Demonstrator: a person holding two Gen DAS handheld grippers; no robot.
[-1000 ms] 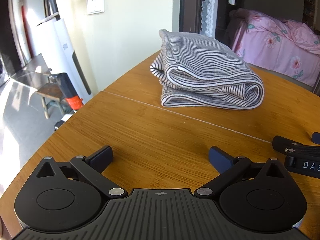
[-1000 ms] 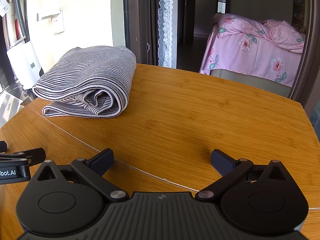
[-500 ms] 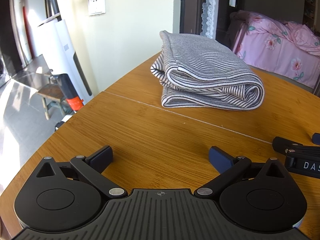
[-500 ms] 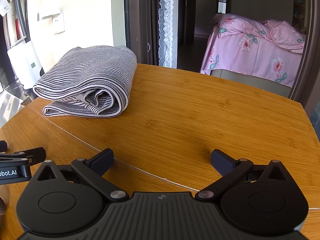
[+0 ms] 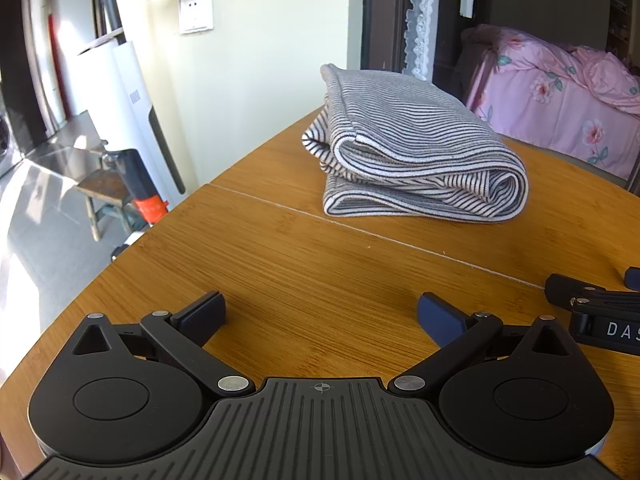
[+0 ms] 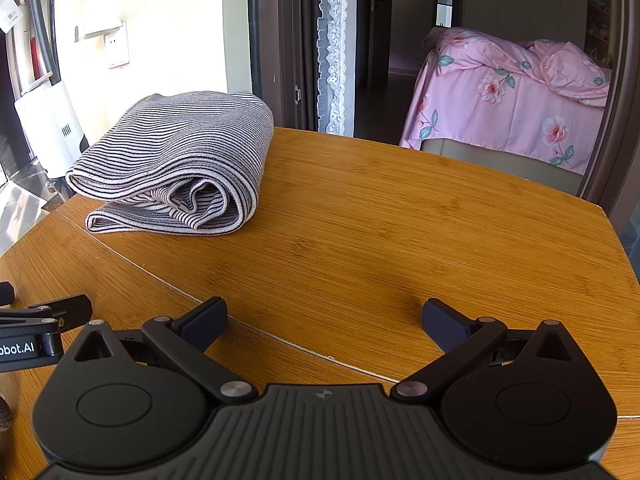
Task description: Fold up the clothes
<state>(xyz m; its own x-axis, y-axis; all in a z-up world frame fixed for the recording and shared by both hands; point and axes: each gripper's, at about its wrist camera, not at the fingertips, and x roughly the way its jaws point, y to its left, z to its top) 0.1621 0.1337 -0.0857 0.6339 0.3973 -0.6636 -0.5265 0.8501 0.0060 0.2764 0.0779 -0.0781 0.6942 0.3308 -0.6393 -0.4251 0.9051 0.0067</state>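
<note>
Striped garment [image 5: 416, 160] sits folded in a compact bundle at far edge of wooden surface [image 5: 320, 280], well apart from L gripper [image 5: 320, 316] & R gripper [image 6: 324, 318], both jaws wide open, empty; task looks done, so only square loose edges gently w/o disturbing layers.

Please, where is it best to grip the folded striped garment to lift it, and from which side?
Probably the rolled fold edge of the striped garment, approached low from the near side: the layers join there, while the left end shows loose edges.
</note>
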